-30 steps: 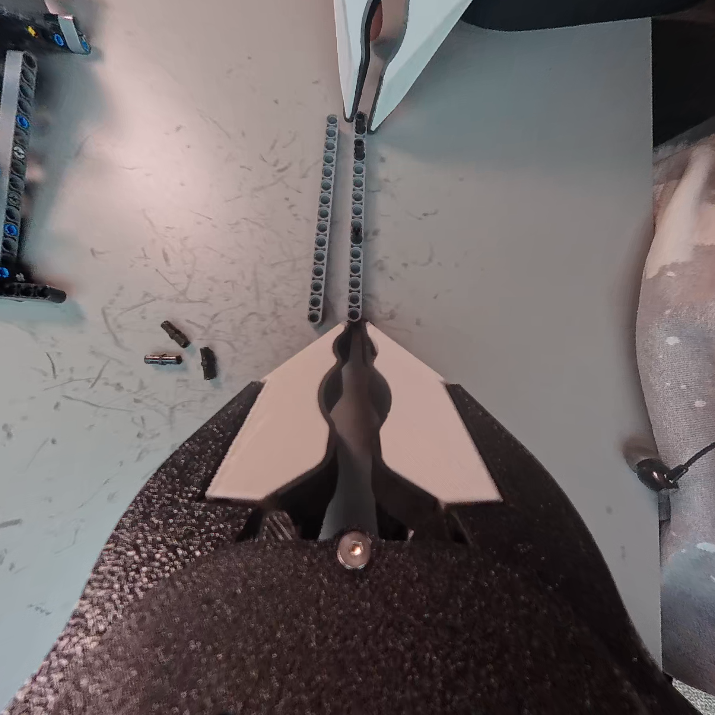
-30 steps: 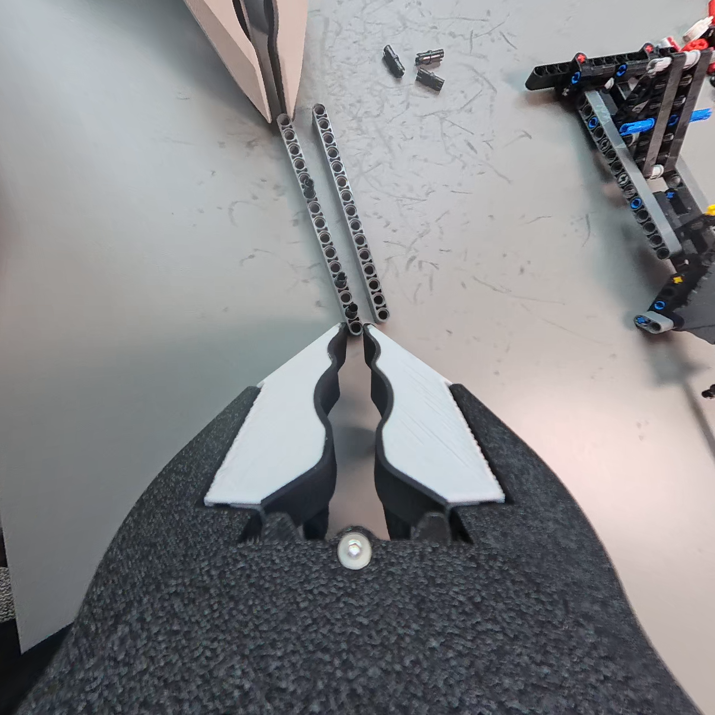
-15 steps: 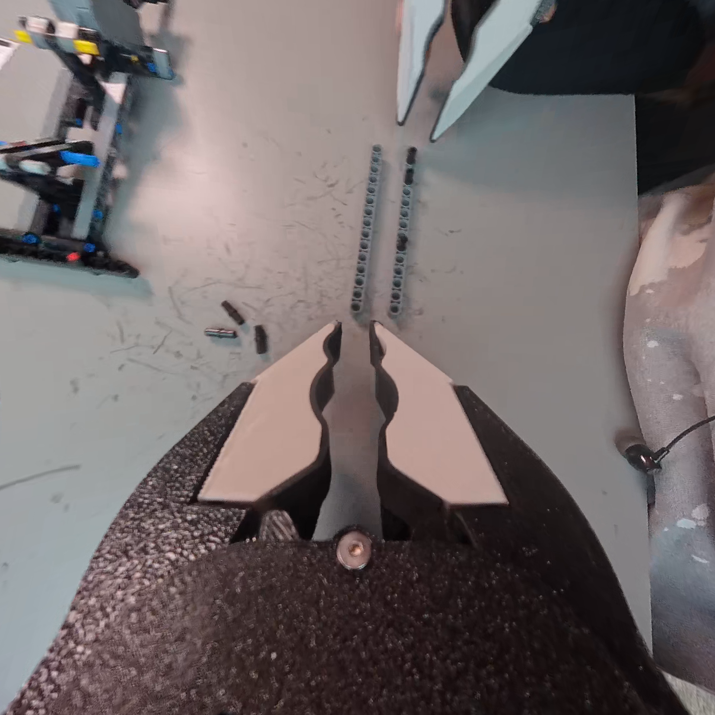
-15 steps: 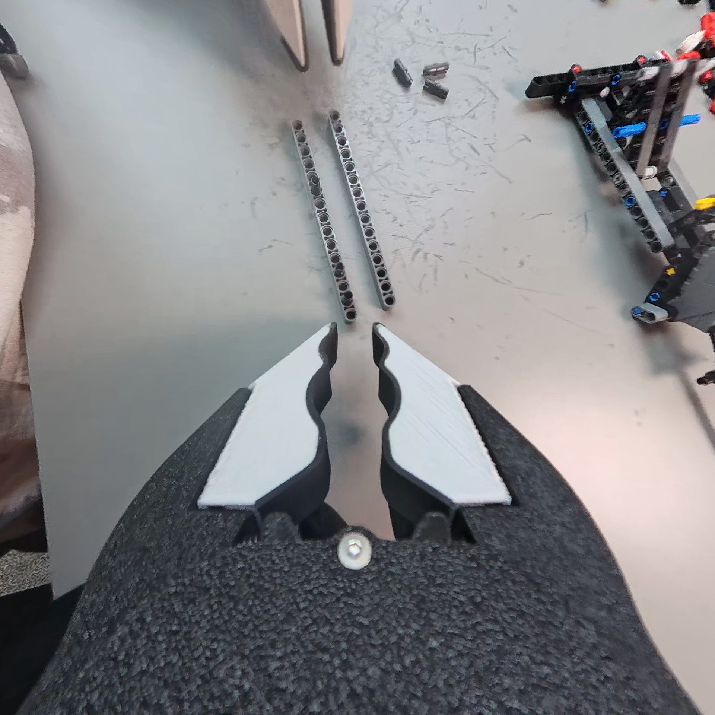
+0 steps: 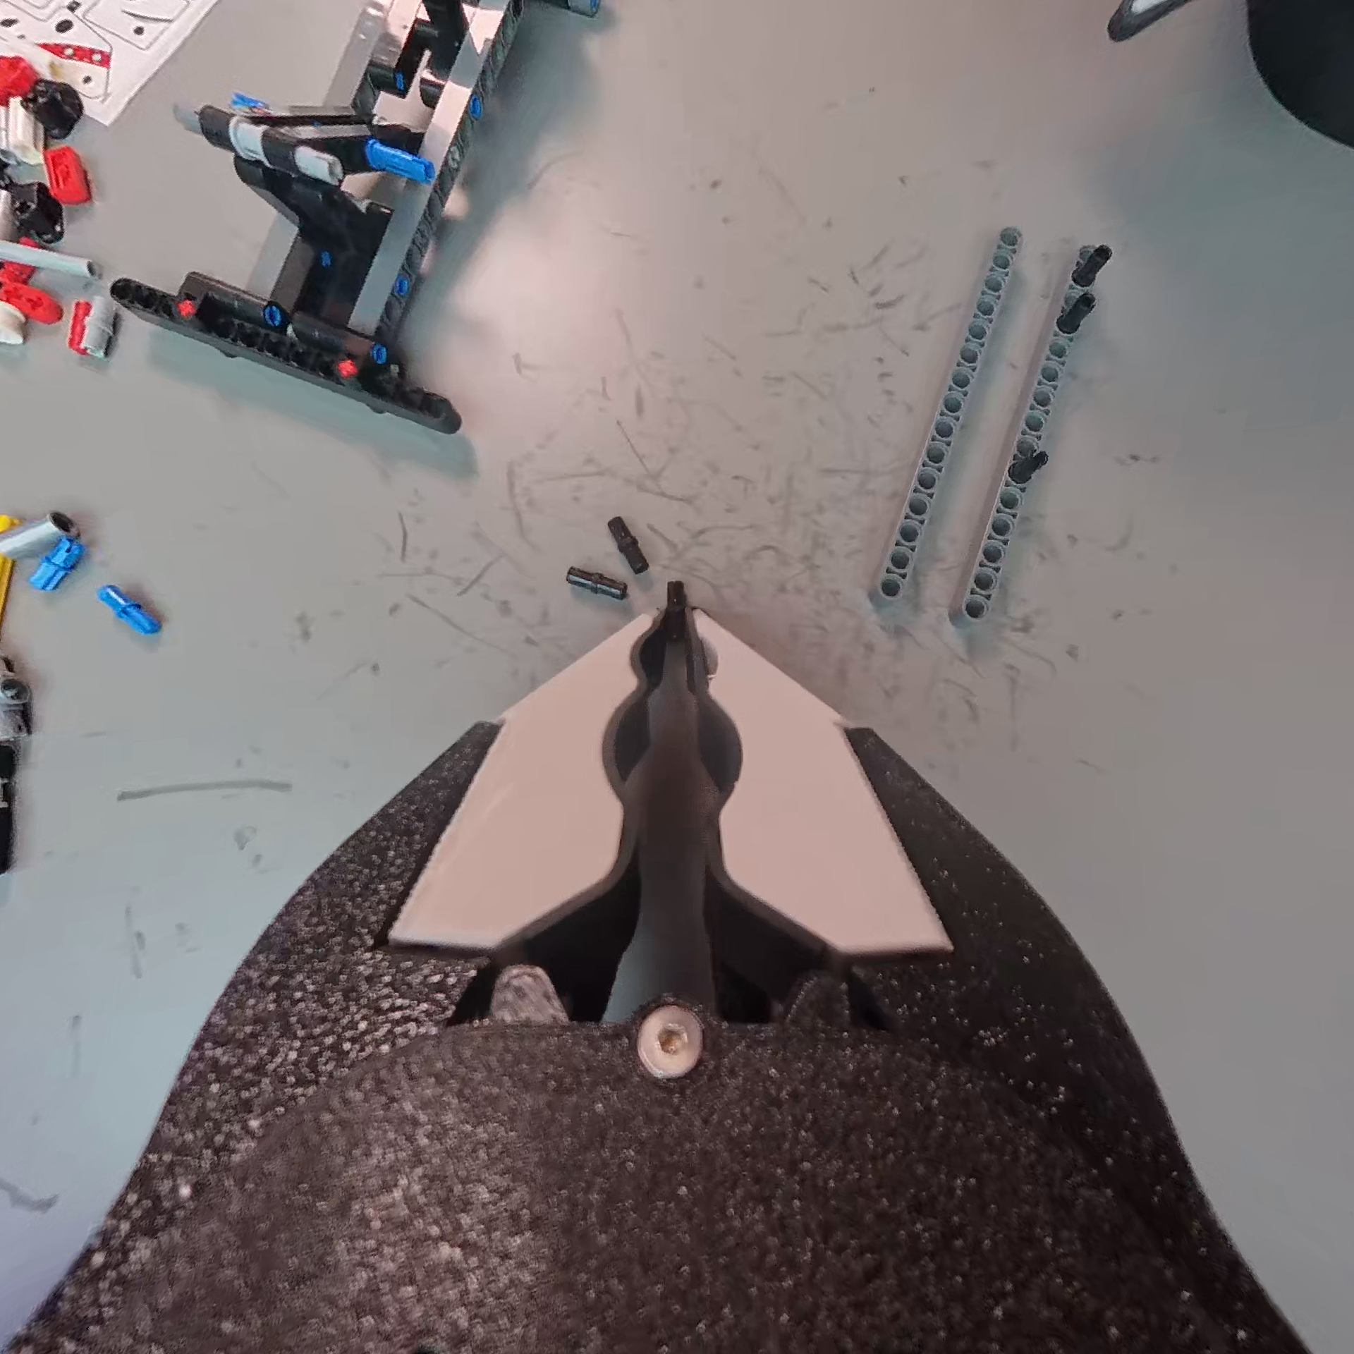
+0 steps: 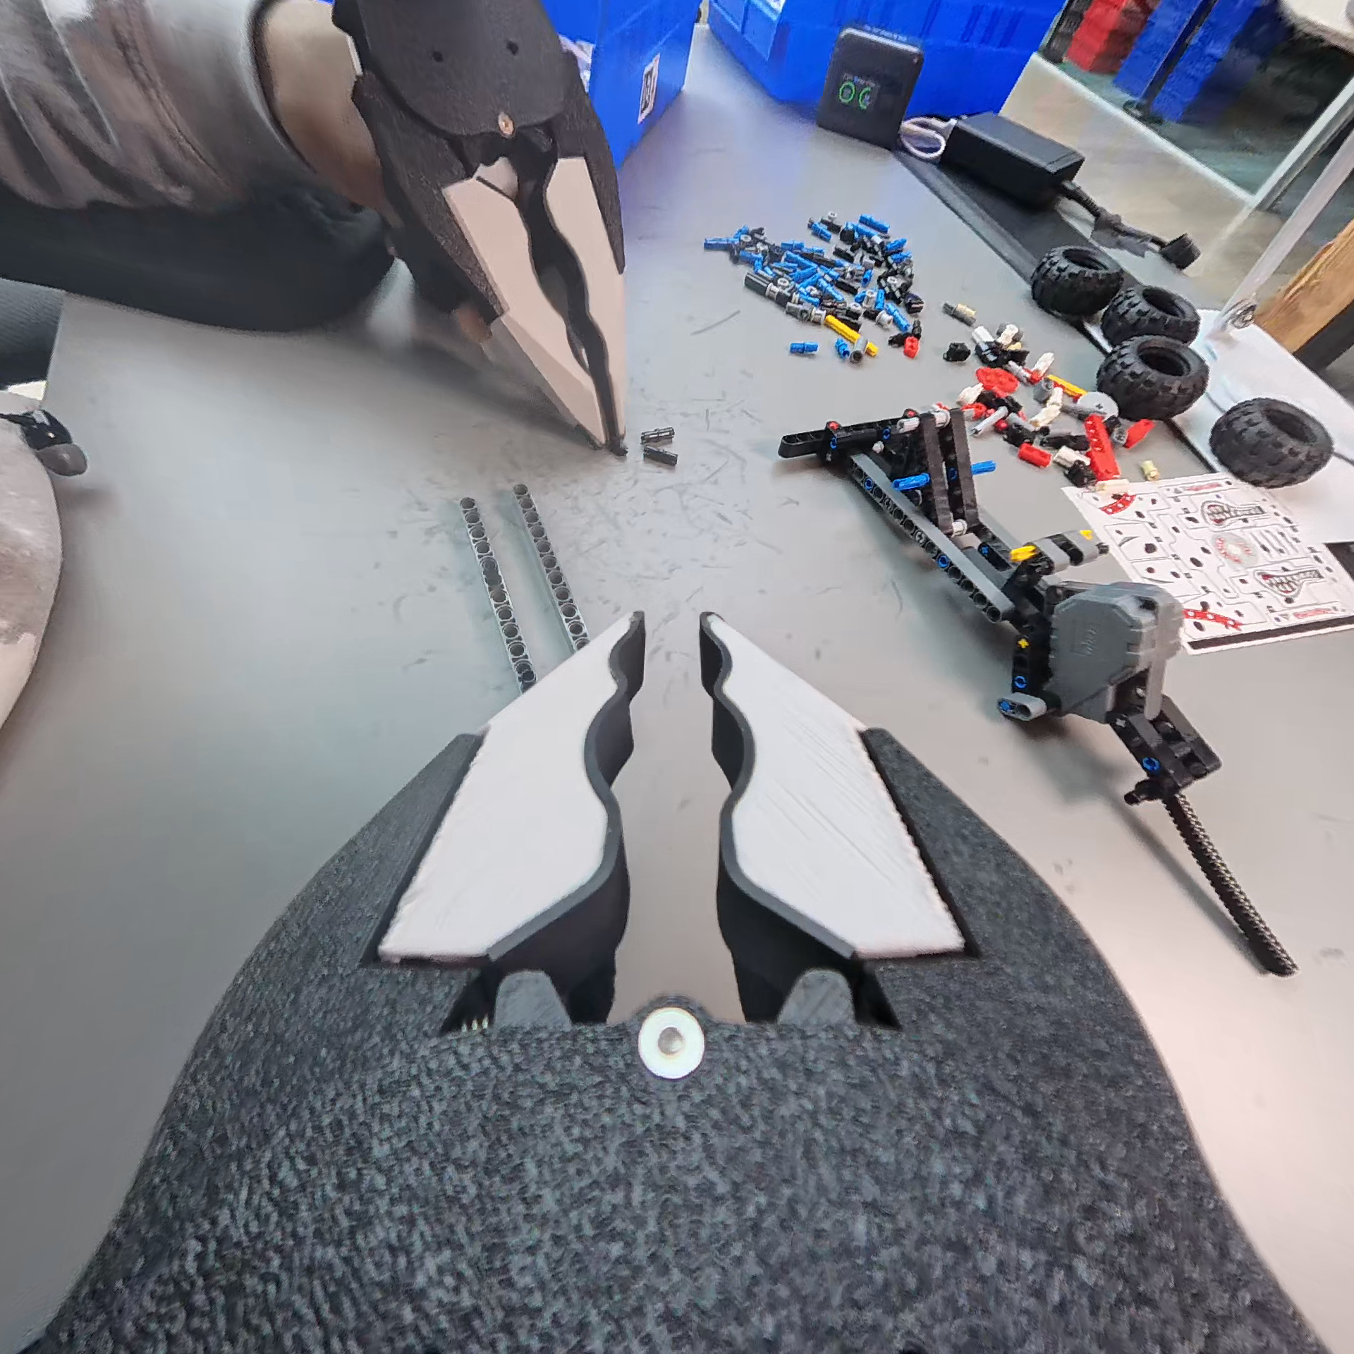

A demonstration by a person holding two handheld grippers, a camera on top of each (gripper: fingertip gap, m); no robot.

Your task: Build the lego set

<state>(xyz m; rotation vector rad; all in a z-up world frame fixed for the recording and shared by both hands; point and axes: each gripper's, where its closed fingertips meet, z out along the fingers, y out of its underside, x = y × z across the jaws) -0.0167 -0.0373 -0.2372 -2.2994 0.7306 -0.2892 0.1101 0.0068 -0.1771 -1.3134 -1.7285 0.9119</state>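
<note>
Left gripper [image 5: 675, 612]: fingers closed down to the tips on a small black connector pin [image 5: 674, 597], the pin's end poking out past the tips, low over the scratched grey table [image 5: 659, 220]. Its pinch at the very tips suits so small a part and leaves the free end exposed, probably for pressing into a beam hole. Two more black pins [image 5: 607, 563] lie loose just beyond the tips, a small stock set close to the work. Two long grey perforated beams [image 5: 952, 417] lie side by side and nearly parallel to the right; the right-hand one already carries three black pins [image 5: 1077, 311] standing in its holes, the other shows bare — so the held pin most likely belongs in one of the two. Right gripper [image 6: 672, 623]: jaws apart by a narrow gap, holding nothing, hovering just beside the near ends of the beams, apparently placed to steady one for the insertion. Partly built black-and-grey chassis [image 6: 974, 557] — parked well off to the side, out of the way. Loose stock of blue, black and red small parts [image 6: 828, 271], four black tyres [image 6: 1150, 374] and a sticker sheet [image 6: 1216, 557] lie beyond it.
</note>
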